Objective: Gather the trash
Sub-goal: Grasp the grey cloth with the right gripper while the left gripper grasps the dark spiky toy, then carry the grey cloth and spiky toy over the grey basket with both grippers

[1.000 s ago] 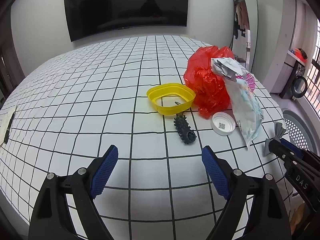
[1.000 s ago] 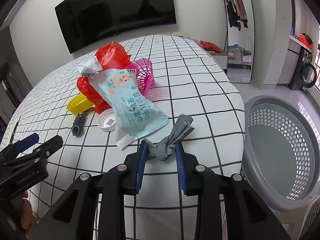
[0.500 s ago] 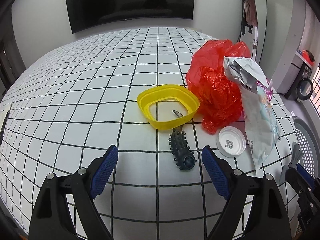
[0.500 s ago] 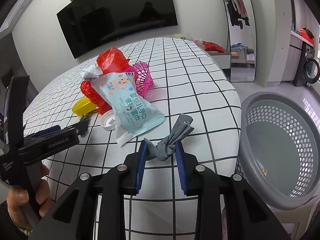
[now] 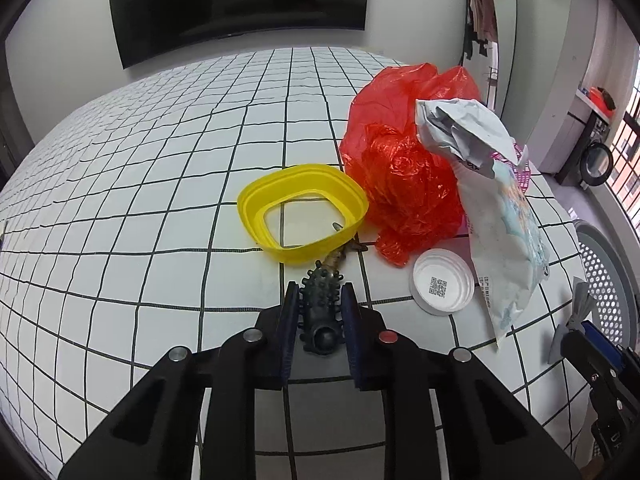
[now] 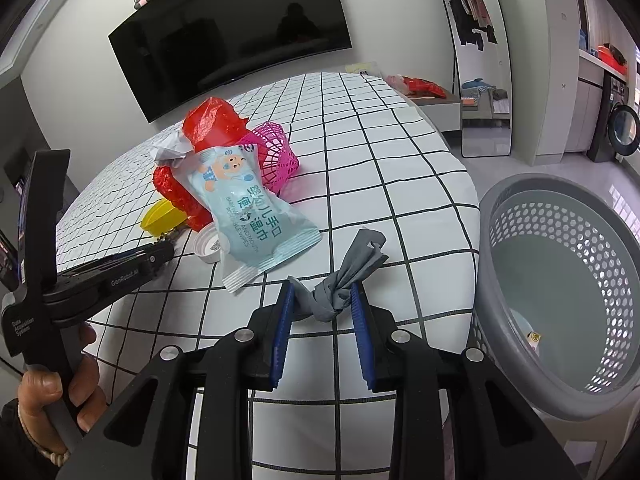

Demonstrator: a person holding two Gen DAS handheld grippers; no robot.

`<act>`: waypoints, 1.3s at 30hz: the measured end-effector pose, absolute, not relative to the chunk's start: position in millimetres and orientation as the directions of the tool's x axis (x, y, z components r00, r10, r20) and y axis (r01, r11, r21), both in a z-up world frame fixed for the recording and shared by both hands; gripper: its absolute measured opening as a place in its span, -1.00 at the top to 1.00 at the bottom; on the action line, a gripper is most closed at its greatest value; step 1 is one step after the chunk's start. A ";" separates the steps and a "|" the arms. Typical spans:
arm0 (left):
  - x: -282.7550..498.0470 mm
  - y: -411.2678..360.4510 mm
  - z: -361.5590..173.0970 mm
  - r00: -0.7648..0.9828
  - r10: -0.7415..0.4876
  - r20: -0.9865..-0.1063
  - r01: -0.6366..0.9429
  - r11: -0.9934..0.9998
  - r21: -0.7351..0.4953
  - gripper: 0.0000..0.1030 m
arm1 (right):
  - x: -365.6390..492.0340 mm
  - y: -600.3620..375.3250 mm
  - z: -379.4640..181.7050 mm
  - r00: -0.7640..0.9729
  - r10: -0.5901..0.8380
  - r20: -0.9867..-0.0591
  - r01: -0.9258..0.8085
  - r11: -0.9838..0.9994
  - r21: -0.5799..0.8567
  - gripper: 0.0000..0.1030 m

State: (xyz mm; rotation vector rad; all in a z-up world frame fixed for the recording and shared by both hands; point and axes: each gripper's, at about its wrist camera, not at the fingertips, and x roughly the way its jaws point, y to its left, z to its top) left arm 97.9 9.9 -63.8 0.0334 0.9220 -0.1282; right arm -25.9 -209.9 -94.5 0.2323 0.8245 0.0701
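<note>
A dark spiky rubber piece (image 5: 322, 312) lies on the checked tablecloth (image 5: 140, 184), and my left gripper (image 5: 319, 298) is shut on it, blue pads pressing both sides. Just beyond it sits a yellow ring (image 5: 302, 212), then a red plastic bag (image 5: 404, 160), a white cap (image 5: 442, 286) and a pale blue wipes packet (image 6: 248, 216). My right gripper (image 6: 323, 298) is shut on a knotted grey rag (image 6: 344, 276) near the table's right edge. The left gripper's black arm (image 6: 108, 276) reaches in from the left of the right wrist view, held by a hand (image 6: 44, 392).
A grey perforated basket (image 6: 560, 292) stands on the floor right of the table, with a small scrap at its bottom. A pink mesh piece (image 6: 276, 160) lies behind the wipes packet. A dark TV (image 5: 236, 4) hangs on the far wall, a mirror (image 6: 480, 80) at right.
My left gripper moved forward and down to the spiky piece and its jaws went from wide open to shut on it. The right gripper kept its hold on the rag.
</note>
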 end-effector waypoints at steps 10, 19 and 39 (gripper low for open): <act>61.0 21.8 -46.0 0.632 -0.117 -0.766 0.147 0.989 -0.030 0.59 | -33.2 -211.1 -89.0 0.683 0.135 -0.718 0.045 0.973 0.225 0.45; 33.4 19.5 -27.2 0.653 -0.178 -0.736 0.200 0.978 -0.058 0.60 | -45.1 -205.4 -82.2 0.695 0.118 -0.709 0.048 0.977 0.209 0.45; 27.8 27.7 11.6 0.742 -0.194 -0.641 0.205 0.977 -0.059 0.60 | -61.0 -202.4 -69.3 0.720 0.096 -0.687 0.052 0.980 0.191 0.45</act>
